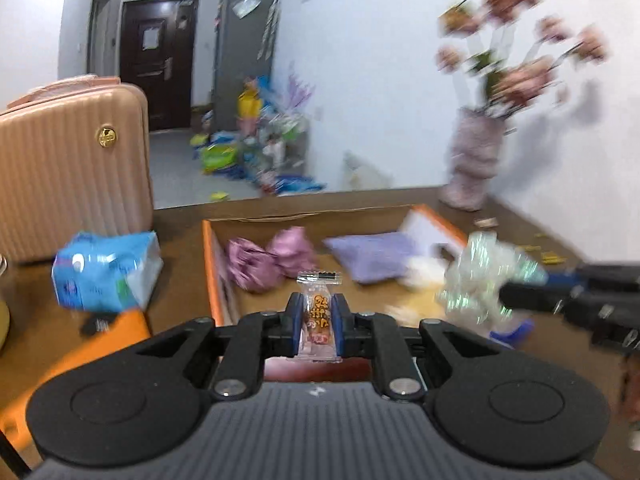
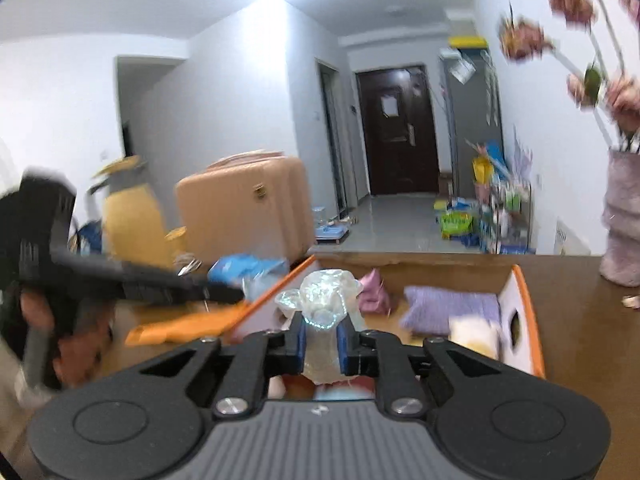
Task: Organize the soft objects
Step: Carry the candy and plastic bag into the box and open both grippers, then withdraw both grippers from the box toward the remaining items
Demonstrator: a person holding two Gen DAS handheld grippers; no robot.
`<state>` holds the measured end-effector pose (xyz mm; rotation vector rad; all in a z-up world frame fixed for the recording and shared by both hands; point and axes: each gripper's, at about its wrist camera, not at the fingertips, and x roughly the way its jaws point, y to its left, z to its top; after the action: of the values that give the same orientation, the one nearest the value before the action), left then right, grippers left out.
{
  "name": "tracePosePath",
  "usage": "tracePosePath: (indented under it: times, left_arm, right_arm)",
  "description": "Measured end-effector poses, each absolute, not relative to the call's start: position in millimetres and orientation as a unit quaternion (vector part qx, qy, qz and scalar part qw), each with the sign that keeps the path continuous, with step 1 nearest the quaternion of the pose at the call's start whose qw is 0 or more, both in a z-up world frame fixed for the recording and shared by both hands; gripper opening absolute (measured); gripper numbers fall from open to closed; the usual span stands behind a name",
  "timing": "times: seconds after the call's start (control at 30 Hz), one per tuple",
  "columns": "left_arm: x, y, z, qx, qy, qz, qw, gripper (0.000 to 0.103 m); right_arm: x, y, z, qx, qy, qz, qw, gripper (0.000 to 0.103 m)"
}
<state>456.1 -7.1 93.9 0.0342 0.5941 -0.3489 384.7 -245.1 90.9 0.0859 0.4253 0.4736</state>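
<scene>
Small clear snack packet point(image 1: 319, 316) with orange print, clamped upright between the blue pads of the left gripper point(image 1: 319, 322), held above the near edge of the orange-rimmed cardboard box point(image 1: 208, 264). Crumpled clear plastic wrap point(image 2: 325, 300), iridescent at its folds, pinched between the blue pads of the right gripper point(image 2: 322, 342), also above the near side of the box; same wrap point(image 1: 480, 276) seen blurred at the right of the box in the left wrist view, with the right gripper's point(image 1: 504, 292) dark fingers behind it.

Inside the box: two bunched pink cloths point(image 1: 272, 258) toward its left wall, a flat lavender pouch point(image 1: 372, 254) toward the middle, a pale yellowish-white soft lump point(image 2: 474, 330) near the right wall. Right wall white inside, with a round hole.

Left of the box, on the brown table point(image 1: 180, 224): blue-and-white tissue pack point(image 1: 106, 272), and beyond it a ribbed rose-gold suitcase point(image 1: 72, 164). An orange flap point(image 2: 188, 324) lying flat just outside the box's left wall. Right of the box, by the white wall: a pinkish vase point(image 1: 474, 160) with blurred pink flowers point(image 1: 524, 40).

Beyond the box, across the room: a dark door point(image 2: 400, 128) and a heap of coloured packages on the floor point(image 1: 256, 152).
</scene>
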Motion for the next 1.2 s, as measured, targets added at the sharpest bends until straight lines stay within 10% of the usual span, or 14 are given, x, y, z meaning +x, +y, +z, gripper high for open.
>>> tracePosePath:
  times: [0.17,0.23,0.4,0.5,1.2]
  left_arm:
    - [544.2,-28.0,59.0,0.053,0.347,-0.107,0.930,0.017]
    - [557.3,-28.8,48.4,0.059,0.353,-0.095,0.929,0.043]
    - [552.5,-17.8,42.6,0.035,0.343,-0.112,0.932,0.051]
    - [545.2,-10.1,50.0,0.030,0.337,-0.119,0.933,0.051]
    - [409.5,26.0,133.8,0.016,0.288,-0.089,0.953,0.074]
  right_arm:
    - [514.5,-211.5,75.0,0.037,0.295,0.205,0.932,0.015]
    - [556.4,-202.3,62.5,0.052,0.335,0.196,0.920,0.016]
    - [606.3,-187.7,34.6,0.088,0.394,0.204,0.892,0.035]
    - [600.2,-186.3,38.1,0.089,0.375,0.219,0.896,0.062]
    - [433.9,-316.0,138.7,0.011,0.284,0.089,0.955,0.072]
